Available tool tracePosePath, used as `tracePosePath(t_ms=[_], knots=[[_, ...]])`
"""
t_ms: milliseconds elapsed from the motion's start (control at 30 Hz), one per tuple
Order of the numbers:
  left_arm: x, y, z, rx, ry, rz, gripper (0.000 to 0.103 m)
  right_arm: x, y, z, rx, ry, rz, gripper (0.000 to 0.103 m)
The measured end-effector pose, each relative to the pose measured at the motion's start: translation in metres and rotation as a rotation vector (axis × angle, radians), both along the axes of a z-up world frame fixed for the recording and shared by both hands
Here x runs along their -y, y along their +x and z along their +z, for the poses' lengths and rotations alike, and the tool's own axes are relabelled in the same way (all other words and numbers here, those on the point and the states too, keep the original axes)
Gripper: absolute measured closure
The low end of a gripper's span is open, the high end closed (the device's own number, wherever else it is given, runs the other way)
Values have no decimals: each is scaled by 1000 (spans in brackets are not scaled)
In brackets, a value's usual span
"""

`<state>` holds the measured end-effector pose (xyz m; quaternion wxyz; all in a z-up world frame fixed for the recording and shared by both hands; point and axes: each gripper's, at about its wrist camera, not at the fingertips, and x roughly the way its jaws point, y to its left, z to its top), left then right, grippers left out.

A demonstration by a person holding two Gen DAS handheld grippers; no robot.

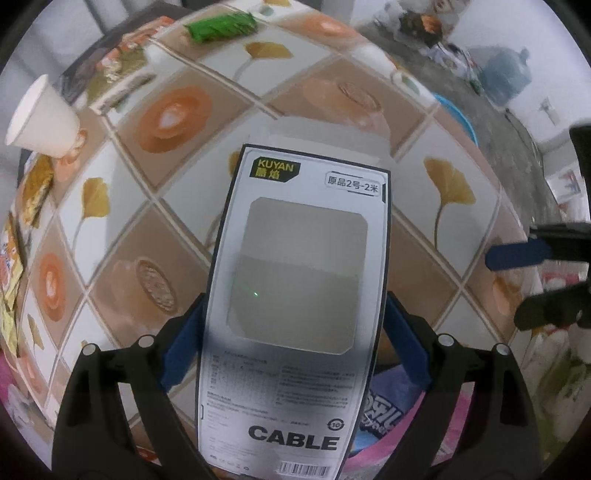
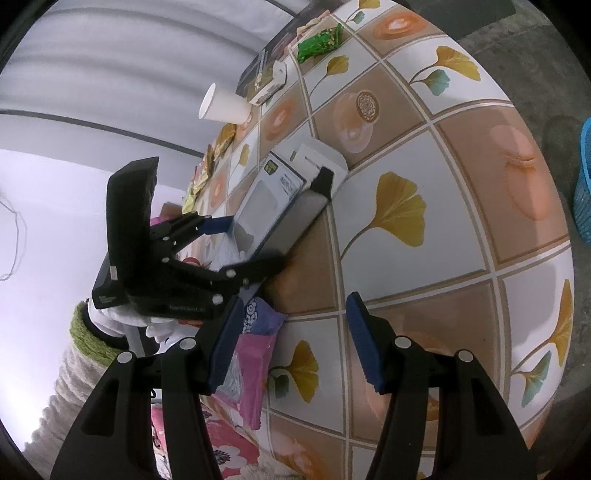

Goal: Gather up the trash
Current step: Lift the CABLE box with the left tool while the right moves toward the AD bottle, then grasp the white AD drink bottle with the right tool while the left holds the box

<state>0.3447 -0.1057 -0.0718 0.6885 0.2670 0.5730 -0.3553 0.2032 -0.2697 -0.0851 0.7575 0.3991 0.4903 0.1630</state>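
Note:
My left gripper [image 1: 295,306] is shut on a white, black-edged cable box [image 1: 299,258], with a blue pad against each long side. It points steeply down over the tiled tablecloth [image 1: 177,206]. The right wrist view shows the same box [image 2: 273,199] tilted in the left gripper [image 2: 255,243] near the table's edge. Below it lies a pink bag [image 2: 251,369] with a purple wrapper [image 1: 384,402] in it. My right gripper [image 2: 295,306] is open over the table beside the bag, nothing between its pads, and shows at the right edge of the left wrist view [image 1: 517,284].
A white paper cup [image 1: 44,118] lies on its side by a dark box [image 1: 110,74]. A green wrapper [image 1: 221,27] sits at the far edge. Snack wrappers [image 1: 33,192] line the left edge. A blue basket [image 2: 583,177] stands on the floor.

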Motion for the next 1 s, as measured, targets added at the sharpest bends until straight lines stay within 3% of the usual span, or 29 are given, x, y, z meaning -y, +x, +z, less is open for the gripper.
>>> tracePosePath(t_ms=[133, 300, 433, 567, 733, 1000], knots=[[-18, 6, 23, 13, -93, 79, 18, -2, 0, 9, 18, -16, 9, 47], [-63, 12, 72, 50, -248, 246, 19, -20, 10, 32, 71, -28, 80, 47], [-121, 13, 112, 94, -368, 421, 19, -61, 33, 54, 126, -27, 224, 47], [-184, -8, 145, 167, -469, 584, 19, -123, 60, 60, 118, -56, 412, 47], [-245, -45, 162, 253, -525, 718, 19, -192, 85, 56, 88, -104, 581, 47], [-292, -93, 148, 266, -600, 841, 19, -251, 114, 41, 24, -175, 702, 47]])
